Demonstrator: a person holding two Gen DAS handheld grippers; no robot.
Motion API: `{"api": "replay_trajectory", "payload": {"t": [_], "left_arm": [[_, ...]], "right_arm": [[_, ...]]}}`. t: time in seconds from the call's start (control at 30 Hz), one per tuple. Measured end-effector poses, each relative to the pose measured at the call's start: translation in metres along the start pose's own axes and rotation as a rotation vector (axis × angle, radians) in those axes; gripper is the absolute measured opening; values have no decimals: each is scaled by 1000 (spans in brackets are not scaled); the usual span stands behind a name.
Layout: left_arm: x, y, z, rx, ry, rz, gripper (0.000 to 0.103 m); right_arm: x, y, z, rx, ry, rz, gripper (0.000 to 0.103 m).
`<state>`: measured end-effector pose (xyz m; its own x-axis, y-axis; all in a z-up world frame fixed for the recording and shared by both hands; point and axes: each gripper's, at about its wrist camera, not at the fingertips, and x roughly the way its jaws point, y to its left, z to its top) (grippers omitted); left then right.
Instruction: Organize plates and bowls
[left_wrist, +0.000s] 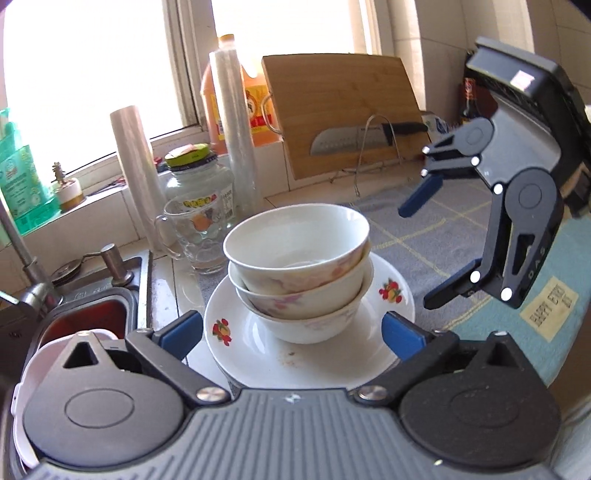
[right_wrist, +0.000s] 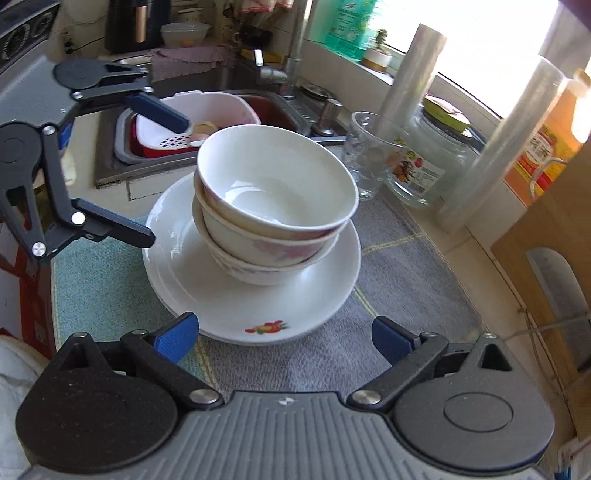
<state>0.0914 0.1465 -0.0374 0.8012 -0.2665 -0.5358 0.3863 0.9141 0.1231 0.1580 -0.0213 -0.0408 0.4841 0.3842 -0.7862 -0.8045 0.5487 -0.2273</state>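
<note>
Three white bowls (left_wrist: 299, 273) sit nested in a stack on white plates (right_wrist: 207, 291), which rest on a grey mat (right_wrist: 399, 295) on the table, beside the sink (right_wrist: 122, 162). The left tool (left_wrist: 291, 334) and the right tool (right_wrist: 286, 338) both tilt downward toward the stack from opposite sides — each with jaws spread wide, released, holding nothing, clear of the dishes.
</note>
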Motion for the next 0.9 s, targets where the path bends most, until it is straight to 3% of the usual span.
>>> {"api": "replay_trajectory", "payload": {"t": [0.07,0.17,0.27,0.43,0.6,0.9], "left_arm": [[-13,-12,1,-54,-32,52,102],[-28,-30,7,-144,-12,174,102],[-47,-43,14,-250,12,209,102],[-69,-65,23,-326,105,290,102],[-91,-77,24,-379,106,311,102],[-104,-90,30,-374,115,336,102]], "right_arm": [[-12,-1,-8,127,1,-49,102],[-37,-1,-22,353,4,-136,103],[-62,9,-34,484,-16,-189,103],[-101,30,-46,583,-51,-243,103],[-126,44,-50,606,-86,-248,103],[-142,54,-59,629,-119,-246,103]]}}
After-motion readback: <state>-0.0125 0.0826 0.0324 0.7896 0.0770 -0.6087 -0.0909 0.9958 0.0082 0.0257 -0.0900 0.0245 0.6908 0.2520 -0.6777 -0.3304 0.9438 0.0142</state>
